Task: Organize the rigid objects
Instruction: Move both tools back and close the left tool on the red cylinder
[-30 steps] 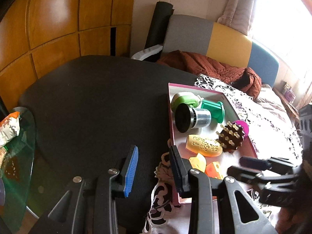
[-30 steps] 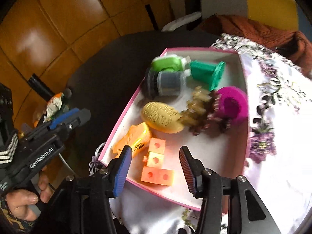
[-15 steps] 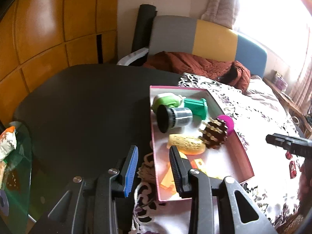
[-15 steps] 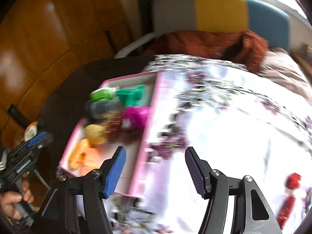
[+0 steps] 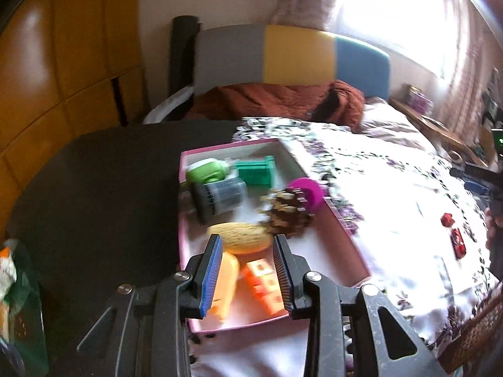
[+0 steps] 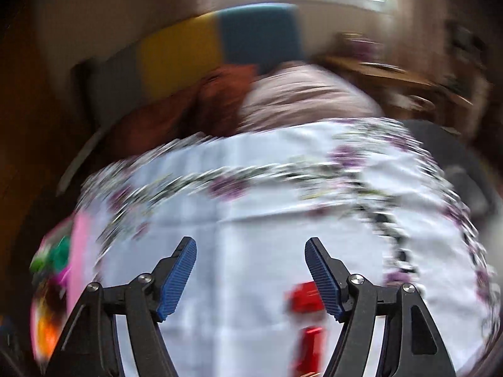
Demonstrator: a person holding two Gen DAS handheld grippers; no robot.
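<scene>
A pink box [image 5: 345, 235] on the flowered cloth holds a green bottle [image 5: 207, 171], a green spool [image 5: 256, 172], a grey cylinder [image 5: 221, 194], a brown spiky brush [image 5: 289, 213], a magenta piece [image 5: 309, 190], a yellow oval [image 5: 240, 240], and orange blocks [image 5: 262, 284]. My left gripper [image 5: 246, 251] is open and empty above the box's near end. Two red toys [image 5: 457, 245] lie on the cloth at the right. My right gripper [image 6: 250, 253] is open and empty over the cloth, with the red toys [image 6: 306, 298] just below its right finger. The right wrist view is blurred.
A dark round table [image 5: 94, 188] lies left of the box. A sofa with a rust blanket [image 5: 283, 100] stands behind. Wooden cabinets [image 5: 63, 78] line the left. A glass side table with a snack bag [image 5: 9, 270] is at the lower left. A wooden shelf [image 5: 440, 128] stands far right.
My right gripper has swung right, away from the box, to the red toys on the cloth. My left gripper has moved right, now over the box's near end.
</scene>
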